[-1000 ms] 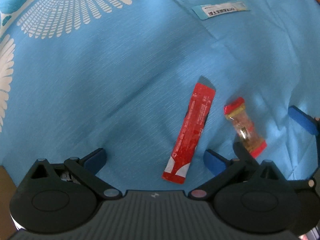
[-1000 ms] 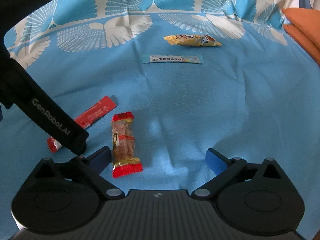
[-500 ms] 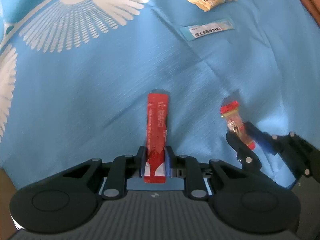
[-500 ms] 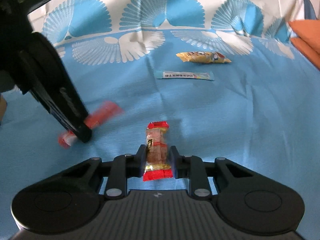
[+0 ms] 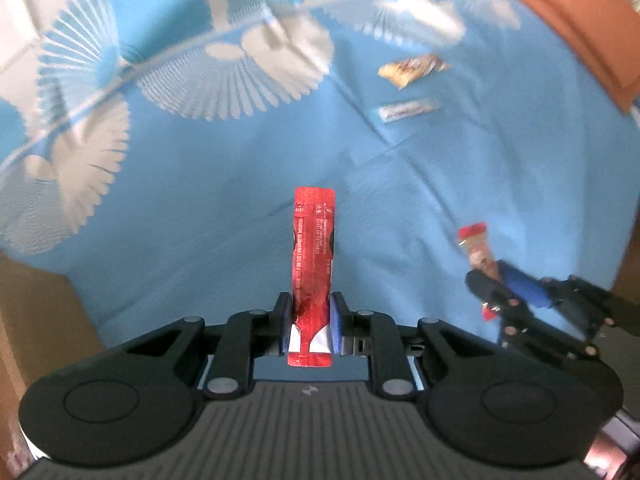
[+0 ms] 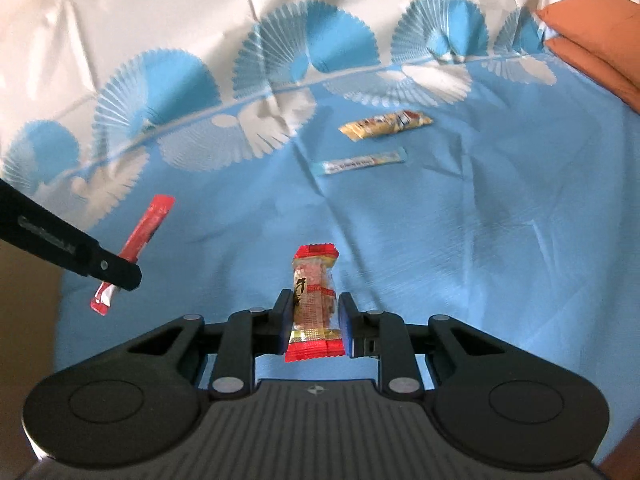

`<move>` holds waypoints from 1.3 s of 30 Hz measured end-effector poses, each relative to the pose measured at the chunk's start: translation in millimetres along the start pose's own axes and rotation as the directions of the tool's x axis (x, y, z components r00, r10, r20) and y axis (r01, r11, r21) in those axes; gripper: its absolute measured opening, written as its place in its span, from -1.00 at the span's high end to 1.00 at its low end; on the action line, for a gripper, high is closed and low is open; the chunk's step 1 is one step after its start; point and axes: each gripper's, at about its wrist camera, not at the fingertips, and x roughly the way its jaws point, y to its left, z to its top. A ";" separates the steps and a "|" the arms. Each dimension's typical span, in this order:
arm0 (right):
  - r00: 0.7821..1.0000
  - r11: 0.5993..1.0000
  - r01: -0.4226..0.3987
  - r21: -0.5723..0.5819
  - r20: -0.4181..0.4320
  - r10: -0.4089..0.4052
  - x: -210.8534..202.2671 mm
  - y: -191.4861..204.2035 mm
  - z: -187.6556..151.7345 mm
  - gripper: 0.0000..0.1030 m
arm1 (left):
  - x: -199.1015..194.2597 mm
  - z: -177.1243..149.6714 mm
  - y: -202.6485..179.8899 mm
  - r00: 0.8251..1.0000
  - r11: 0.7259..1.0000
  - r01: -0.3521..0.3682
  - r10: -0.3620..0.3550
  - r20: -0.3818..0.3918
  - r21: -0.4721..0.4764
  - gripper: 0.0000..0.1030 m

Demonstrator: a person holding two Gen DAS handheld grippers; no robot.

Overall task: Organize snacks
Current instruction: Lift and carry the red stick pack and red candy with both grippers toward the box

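My left gripper [image 5: 311, 320] is shut on a long red stick sachet [image 5: 313, 256], held near its white-tipped lower end and lifted off the blue cloth [image 5: 200, 184]. My right gripper [image 6: 314, 322] is shut on a clear candy bar with red ends [image 6: 314, 300], also raised above the cloth. Each gripper shows in the other's view: the right gripper [image 5: 496, 286] with its candy bar [image 5: 478, 248] at the lower right, the left gripper [image 6: 116, 276] with the red sachet [image 6: 144, 236] at the left. A yellow snack packet [image 6: 386, 124] and a light-blue stick sachet [image 6: 364, 162] lie side by side farther back.
The blue cloth [image 6: 480, 240] has a white fan pattern along its far border. An orange cushion [image 6: 592, 36] sits at the far right corner. A brown surface [image 5: 36, 320] lies beyond the cloth's left edge.
Both grippers went from open over the snacks to shut on them, then rose with them. The cloth now looks farther away and more of its far border shows.
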 end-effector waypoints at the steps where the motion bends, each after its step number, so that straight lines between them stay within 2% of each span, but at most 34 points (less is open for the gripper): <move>1: 1.000 1.000 -0.010 0.002 0.006 0.010 -10.7 4.1 -1.7 0.50 | -10.4 -5.4 -0.6 1.000 1.000 0.004 -0.004 0.016 -0.003 0.57; 12: 0.991 0.991 -0.121 -0.058 0.052 0.124 -127.7 53.0 -26.3 0.50 | -134.5 -103.0 11.4 0.989 0.993 0.079 -0.067 0.131 -0.089 0.57; 20: 0.976 0.968 -0.202 -0.150 0.052 0.212 -197.1 94.9 -51.8 0.50 | -192.7 -204.3 39.2 0.992 0.983 0.026 -0.003 0.124 -0.180 0.57; 27: 0.961 0.936 -0.264 -0.233 0.025 0.277 -239.2 135.8 -78.0 0.50 | -224.2 -286.8 71.3 0.993 0.958 -0.036 0.066 0.097 -0.285 0.57; 33: 0.952 0.906 -0.292 -0.306 0.001 0.307 -254.6 169.5 -92.2 0.50 | -242.9 -323.6 92.2 0.988 0.933 -0.032 0.083 0.128 -0.358 0.57; 39: 0.951 0.883 -0.291 -0.367 -0.008 0.310 -268.4 193.0 -102.2 0.50 | -254.8 -337.9 100.4 0.981 0.929 -0.022 0.091 0.171 -0.369 0.57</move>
